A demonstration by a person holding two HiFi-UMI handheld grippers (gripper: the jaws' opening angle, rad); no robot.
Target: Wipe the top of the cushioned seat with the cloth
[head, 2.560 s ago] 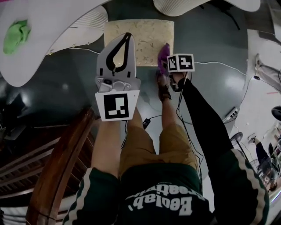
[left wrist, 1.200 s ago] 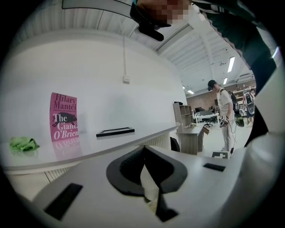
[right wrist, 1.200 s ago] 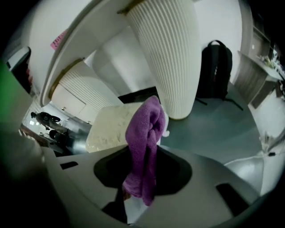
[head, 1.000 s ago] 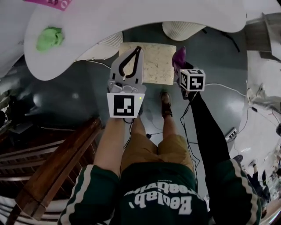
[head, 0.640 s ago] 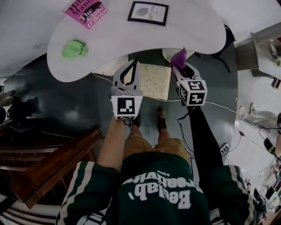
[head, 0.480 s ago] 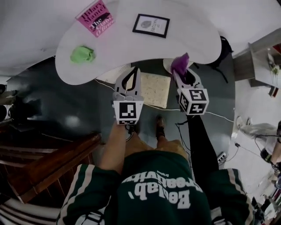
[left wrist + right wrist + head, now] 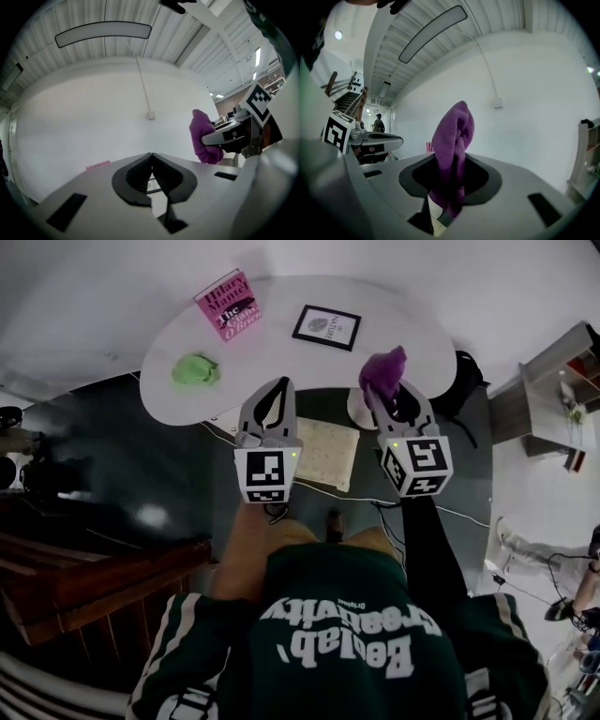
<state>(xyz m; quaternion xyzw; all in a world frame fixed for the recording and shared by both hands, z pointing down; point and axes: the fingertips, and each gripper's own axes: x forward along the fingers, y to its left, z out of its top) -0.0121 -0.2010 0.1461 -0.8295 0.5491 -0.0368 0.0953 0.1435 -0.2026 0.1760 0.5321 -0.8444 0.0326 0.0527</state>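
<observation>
The cushioned seat (image 7: 323, 452), a beige speckled square, sits low on the dark floor between my two grippers in the head view. Both grippers are held high above it, pointing at the white wall. My right gripper (image 7: 378, 390) is shut on the purple cloth (image 7: 383, 369), which sticks up out of its jaws; in the right gripper view the cloth (image 7: 453, 150) fills the gap between them. My left gripper (image 7: 284, 383) is shut with nothing in it, its tips (image 7: 151, 155) meeting. The left gripper view shows the cloth (image 7: 203, 138) to its right.
A curved white table (image 7: 281, 348) stands beyond the seat, bearing a pink book (image 7: 228, 304), a framed picture (image 7: 325, 326) and a green cloth (image 7: 195, 369). A wooden stair rail (image 7: 84, 587) lies at the left. A cable (image 7: 356, 491) crosses the floor by the person's feet.
Both grippers have risen from the seat, the purple cloth lifted off its right edge. The view has swung up so the table top shows and the seat looks smaller.
</observation>
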